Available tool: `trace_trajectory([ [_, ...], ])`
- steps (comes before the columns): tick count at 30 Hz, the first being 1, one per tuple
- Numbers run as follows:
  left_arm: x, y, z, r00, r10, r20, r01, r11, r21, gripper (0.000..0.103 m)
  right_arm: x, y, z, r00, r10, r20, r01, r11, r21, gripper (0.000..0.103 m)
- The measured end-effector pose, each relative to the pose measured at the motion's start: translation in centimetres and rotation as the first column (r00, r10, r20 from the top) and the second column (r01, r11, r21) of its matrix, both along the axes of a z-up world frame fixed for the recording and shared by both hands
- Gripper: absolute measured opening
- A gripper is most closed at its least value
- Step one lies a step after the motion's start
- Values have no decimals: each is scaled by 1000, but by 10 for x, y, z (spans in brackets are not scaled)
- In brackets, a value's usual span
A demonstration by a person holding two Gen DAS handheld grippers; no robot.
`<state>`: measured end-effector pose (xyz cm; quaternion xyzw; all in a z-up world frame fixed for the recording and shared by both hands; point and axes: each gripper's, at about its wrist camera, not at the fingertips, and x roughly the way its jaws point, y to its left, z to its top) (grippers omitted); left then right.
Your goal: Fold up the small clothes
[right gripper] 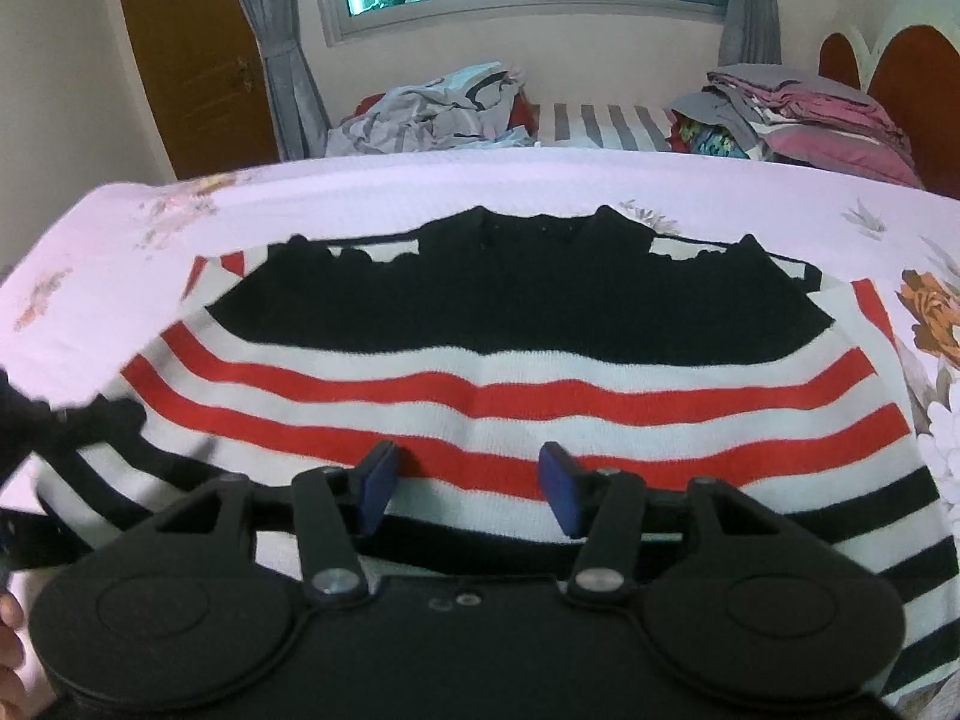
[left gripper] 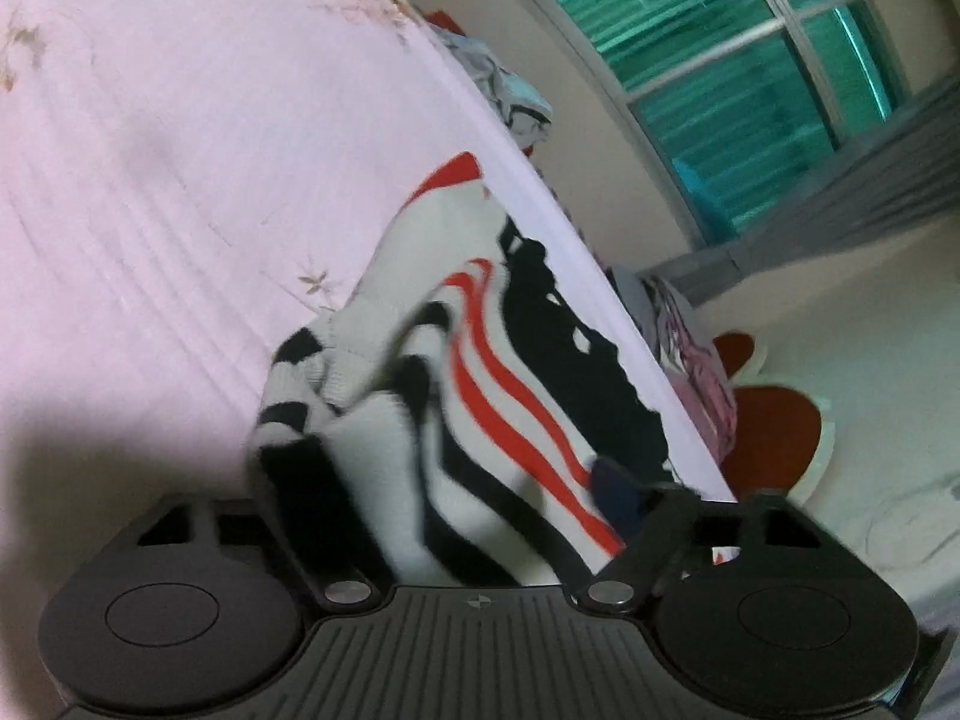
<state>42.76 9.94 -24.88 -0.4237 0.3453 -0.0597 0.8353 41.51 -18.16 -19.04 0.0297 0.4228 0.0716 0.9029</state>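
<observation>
A knitted sweater (right gripper: 480,372) with a black top and red, white and black stripes lies spread flat on the pink flowered bedsheet (right gripper: 420,192). My right gripper (right gripper: 468,480) hovers over its lower stripes, open, with only flat fabric under the blue pads (right gripper: 378,486). In the left wrist view the sweater (left gripper: 480,396) is bunched at one side, a striped cuff showing. My left gripper (left gripper: 462,480) stands wide with that bunched fabric between its jaws; one finger is hidden by the cloth. It also shows as a dark blur at the sweater's left edge (right gripper: 72,414).
Beyond the bed's far edge lie a crumpled pile of clothes (right gripper: 432,108) and a folded stack (right gripper: 798,114). A red headboard (right gripper: 912,90), a window and a wooden door (right gripper: 192,60) stand behind. Part of a hand (right gripper: 9,618) shows at lower left.
</observation>
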Motion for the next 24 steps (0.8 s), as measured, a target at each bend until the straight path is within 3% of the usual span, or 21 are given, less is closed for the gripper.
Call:
trace_trajectory([
  [3, 3, 3, -9, 999, 46, -5, -46, 999, -13, 36, -5, 11, -3, 1000, 8, 29, -6, 998, -63, 53],
  [6, 7, 3, -16, 997, 72, -19, -73, 997, -31, 24, -7, 13, -6, 999, 16, 47, -13, 997, -79, 54],
  [12, 8, -7, -8, 996, 84, -5, -84, 996, -14, 16, -8, 6, -5, 998, 34, 59, -30, 998, -57, 55],
  [16, 4, -9, 8, 995, 88, 41, -90, 995, 44, 15, -7, -2, -2, 996, 70, 53, -69, 998, -13, 56],
  [19, 2, -20, 29, 993, 80, 82, -86, 993, 79, 15, -9, -18, 8, 996, 50, 68, -55, 995, 80, 57],
  [24, 10, -55, 75, 982, -19, 189, -12, 987, 162, 15, -16, -50, 15, 998, 32, 61, -39, 992, 123, 57],
])
